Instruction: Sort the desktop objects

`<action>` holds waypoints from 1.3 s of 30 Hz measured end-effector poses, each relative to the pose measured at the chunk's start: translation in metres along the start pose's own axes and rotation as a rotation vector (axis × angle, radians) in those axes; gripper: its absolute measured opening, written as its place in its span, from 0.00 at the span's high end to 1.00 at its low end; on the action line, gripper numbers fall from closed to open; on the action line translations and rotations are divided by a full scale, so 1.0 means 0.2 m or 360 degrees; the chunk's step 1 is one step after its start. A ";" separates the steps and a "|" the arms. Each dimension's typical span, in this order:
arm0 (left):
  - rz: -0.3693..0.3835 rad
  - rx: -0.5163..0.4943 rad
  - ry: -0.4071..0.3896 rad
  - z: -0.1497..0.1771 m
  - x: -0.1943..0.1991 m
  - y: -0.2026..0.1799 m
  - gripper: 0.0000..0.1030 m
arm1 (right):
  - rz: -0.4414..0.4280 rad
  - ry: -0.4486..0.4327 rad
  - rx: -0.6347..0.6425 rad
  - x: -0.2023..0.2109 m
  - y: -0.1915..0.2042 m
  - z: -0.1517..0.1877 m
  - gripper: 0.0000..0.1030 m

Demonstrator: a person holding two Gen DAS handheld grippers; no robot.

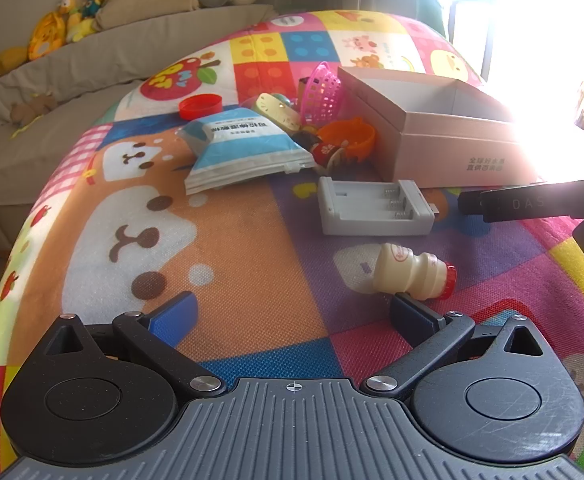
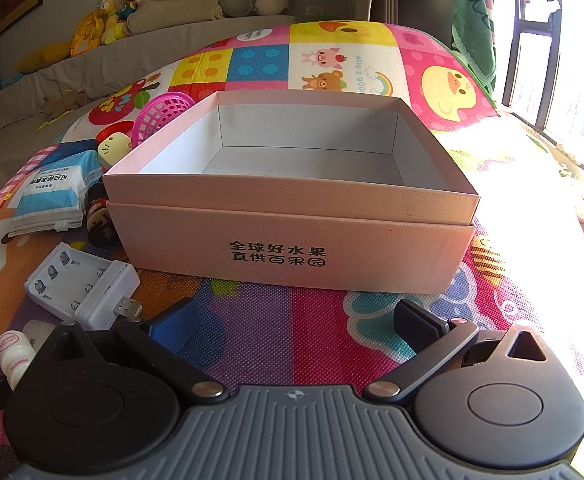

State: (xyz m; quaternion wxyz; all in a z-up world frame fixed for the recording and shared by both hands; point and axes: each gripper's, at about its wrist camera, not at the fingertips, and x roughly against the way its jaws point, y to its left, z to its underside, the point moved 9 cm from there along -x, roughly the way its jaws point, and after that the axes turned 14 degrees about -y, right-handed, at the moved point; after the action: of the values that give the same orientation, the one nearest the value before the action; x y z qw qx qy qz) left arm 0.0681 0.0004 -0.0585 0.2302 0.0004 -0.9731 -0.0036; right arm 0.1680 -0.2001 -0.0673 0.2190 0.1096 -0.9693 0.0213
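Cream plastic, red-capped: small drink bottle (image 1: 412, 274) lying on its side on the play mat (image 1: 252, 240), just ahead of the left gripper (image 1: 292, 314), off toward its right finger and seemingly touching that tip. Probably light and stiff-walled, smooth, prone to rolling; best taken across the waisted middle, jaws square to the long axis. Just beyond, grey battery charger (image 1: 374, 208), flat, rigid, hollow-slotted, likely light; firmest hold across the two long walls, clear of the USB plug. Further back, blue-and-white pouch (image 1: 240, 148), soft and crinkly, likely to sag and slip, better pinched at a sealed edge. Behind it a loose heap: red lid (image 1: 200, 105), pink basket (image 1: 324, 92), orange cup (image 1: 348, 136).

Pink cardboard box (image 2: 292, 200), open and empty, standing to the right of the heap, directly ahead of the right gripper (image 2: 292, 320).

Left gripper low over the mat, level, pointing forward, jaws wide apart, holding nothing. Right gripper likewise low and level, squared up to the box's printed front wall, jaws spread wide, empty. Bottle also visible at the lower left edge of the right wrist view.
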 end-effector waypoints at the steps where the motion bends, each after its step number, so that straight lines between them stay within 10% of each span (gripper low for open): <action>1: 0.0000 0.0000 0.0000 0.00 0.00 0.00 0.00 | 0.0000 0.0000 0.0000 0.00 0.00 0.00 0.00; 39: 0.0024 -0.0006 0.0058 0.00 0.00 0.00 0.00 | -0.0040 0.0096 0.0031 0.29 0.05 0.15 0.00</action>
State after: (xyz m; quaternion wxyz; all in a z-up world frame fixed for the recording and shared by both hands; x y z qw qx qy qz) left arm 0.0690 0.0013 -0.0580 0.2478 -0.0073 -0.9688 -0.0038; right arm 0.1022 -0.2053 -0.0703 0.2473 0.1230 -0.9606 0.0312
